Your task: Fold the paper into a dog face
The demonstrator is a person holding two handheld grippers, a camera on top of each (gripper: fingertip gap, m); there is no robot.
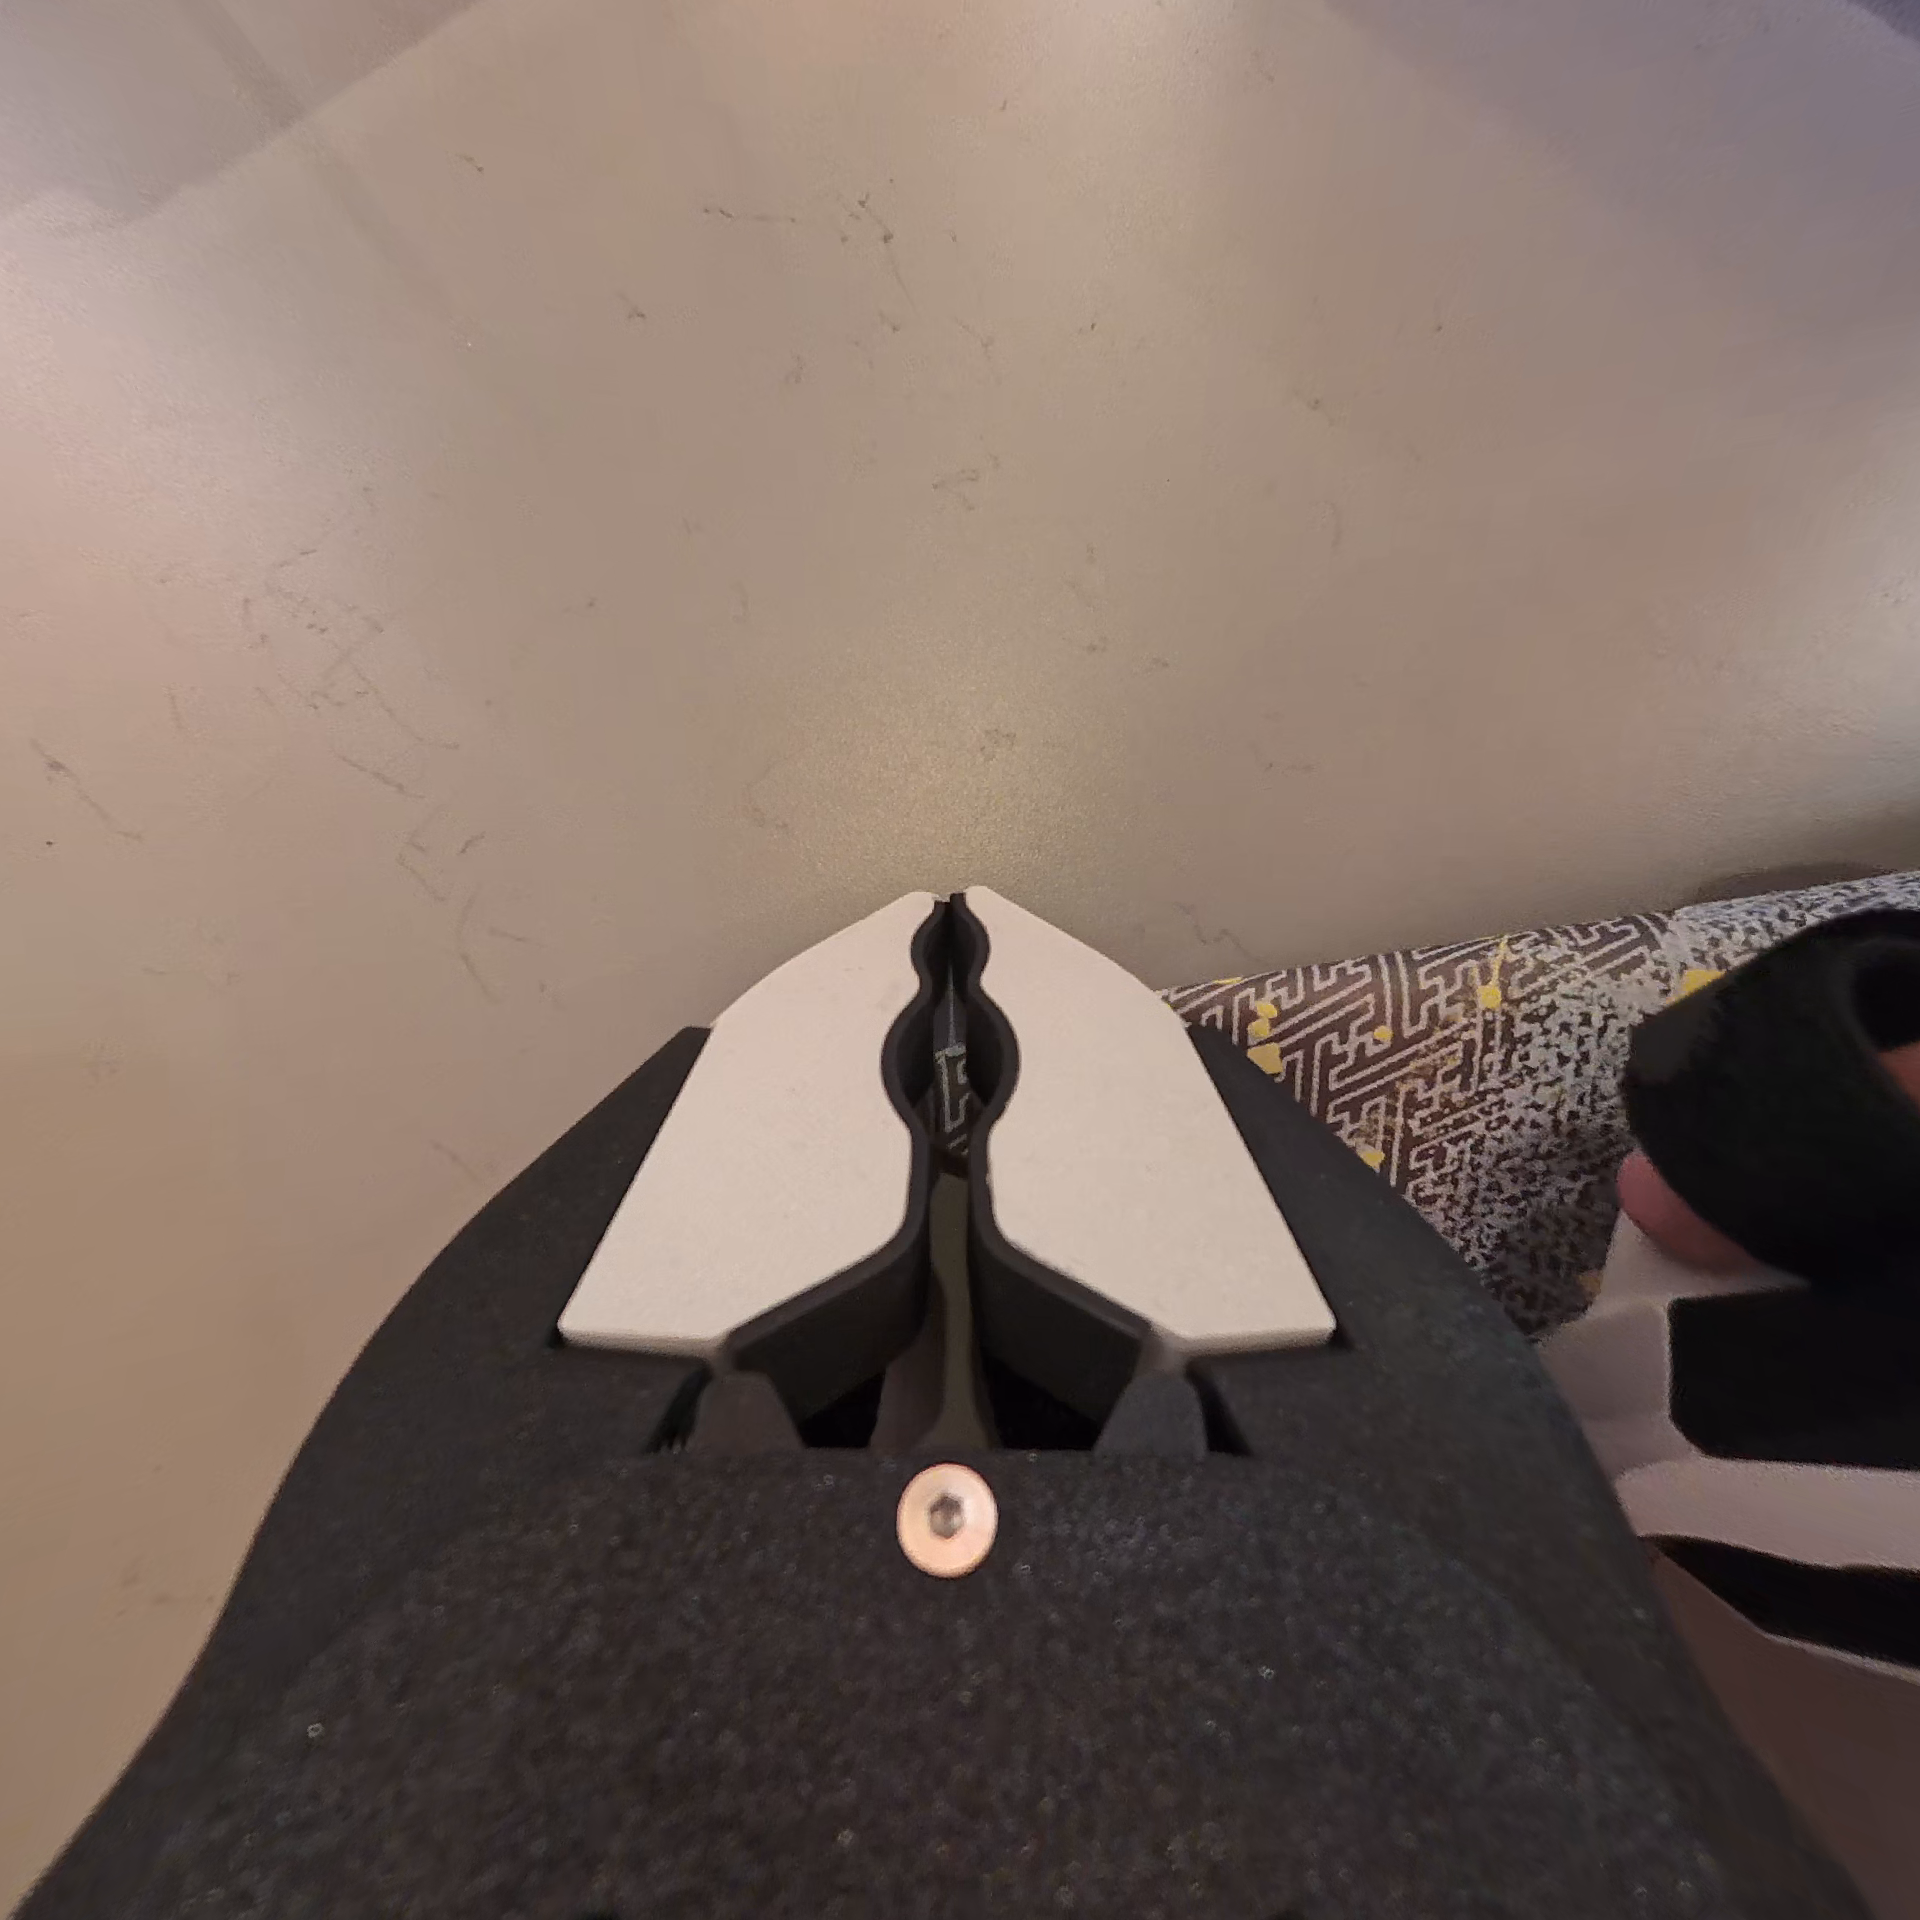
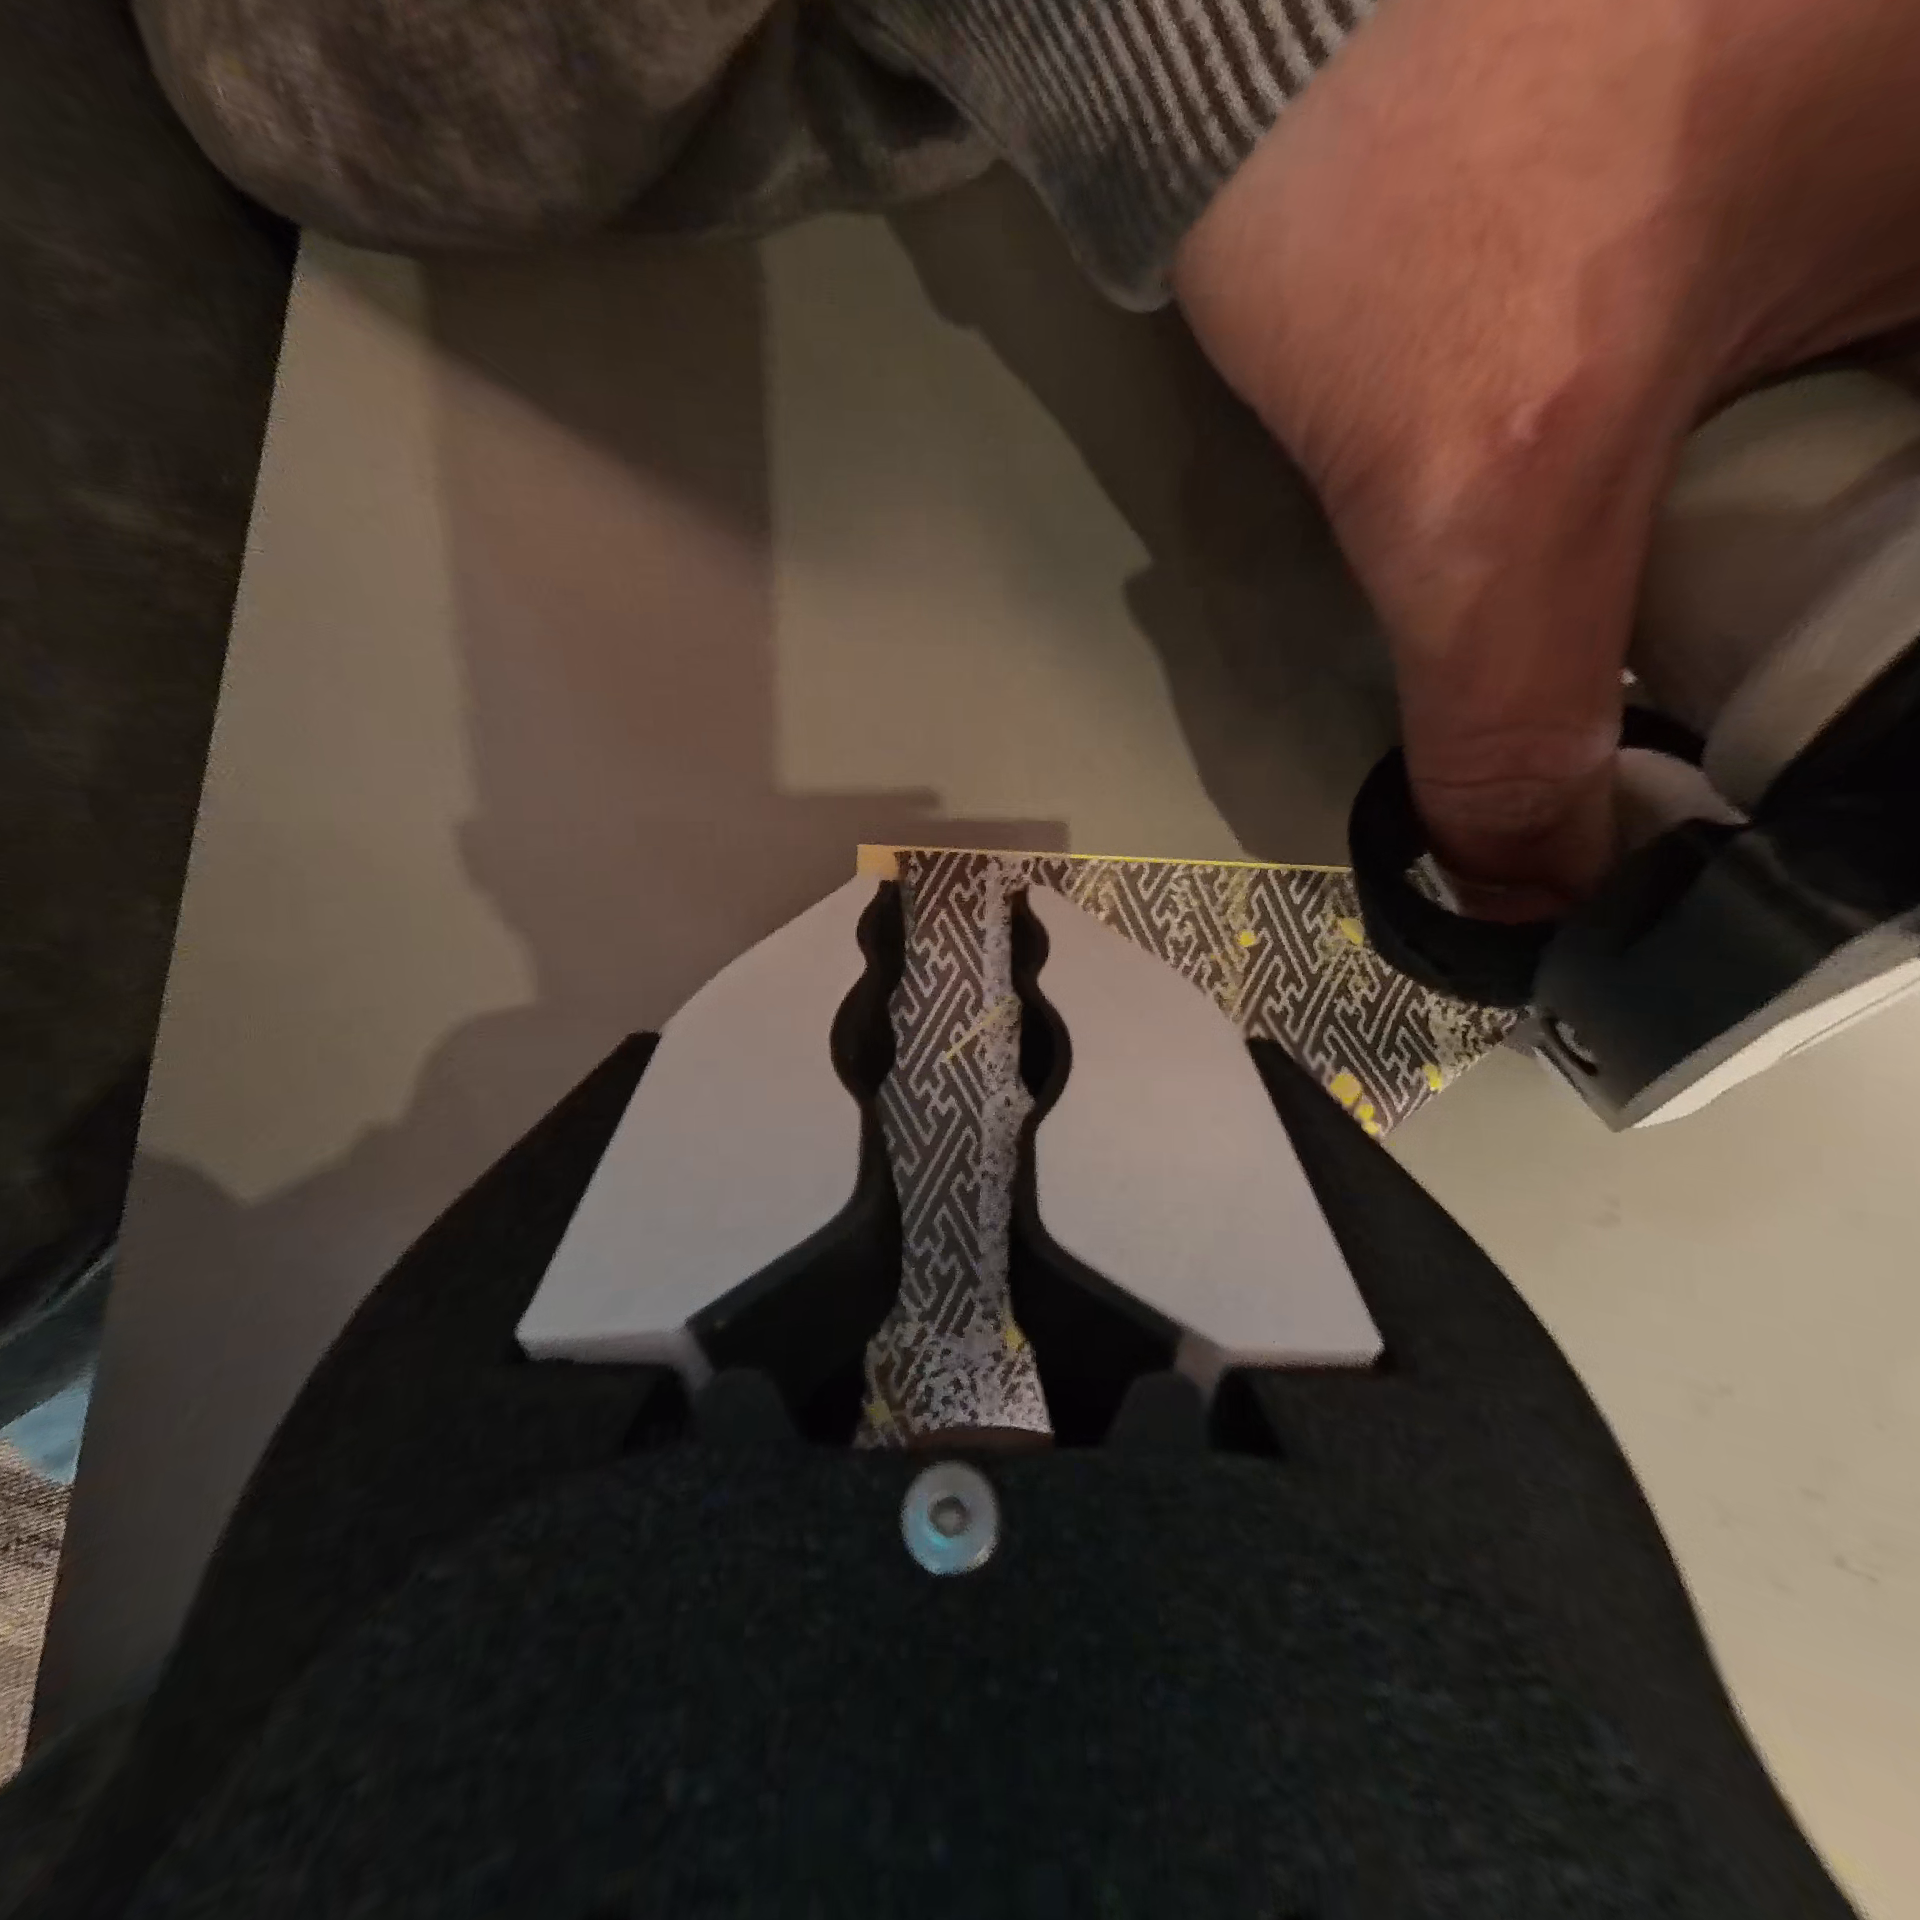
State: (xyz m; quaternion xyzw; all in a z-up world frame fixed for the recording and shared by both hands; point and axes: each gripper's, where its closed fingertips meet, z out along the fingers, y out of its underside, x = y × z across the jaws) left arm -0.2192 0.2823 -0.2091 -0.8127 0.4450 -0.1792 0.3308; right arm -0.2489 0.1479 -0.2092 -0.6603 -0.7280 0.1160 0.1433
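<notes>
The paper [image 2: 1226, 930] is dark with a white maze pattern, speckled patches and yellow flecks. It lies folded on the pale table [image 2: 623, 623] with a straight yellow-edged far side. My right gripper [image 2: 956, 883] sits over it with the jaws a narrow gap apart, and the paper shows through that gap. My left gripper [image 1: 954, 902] is shut, with a strip of the paper pinched between its white fingers [image 1: 790, 1122]. The rest of the paper [image 1: 1455, 1070] spreads out to its right.
A hand [image 2: 1507, 520] in a striped grey sleeve [image 2: 1091, 125] holds the left gripper's black and white body [image 2: 1714, 987], thumb in its black ring. The table's near edge [image 2: 239, 727] runs down the left, with dark clothing [image 2: 104, 623] beyond. The right gripper's handle [image 1: 1787, 1351] shows at right. My right fingertips sit around 15 cm from my left ones.
</notes>
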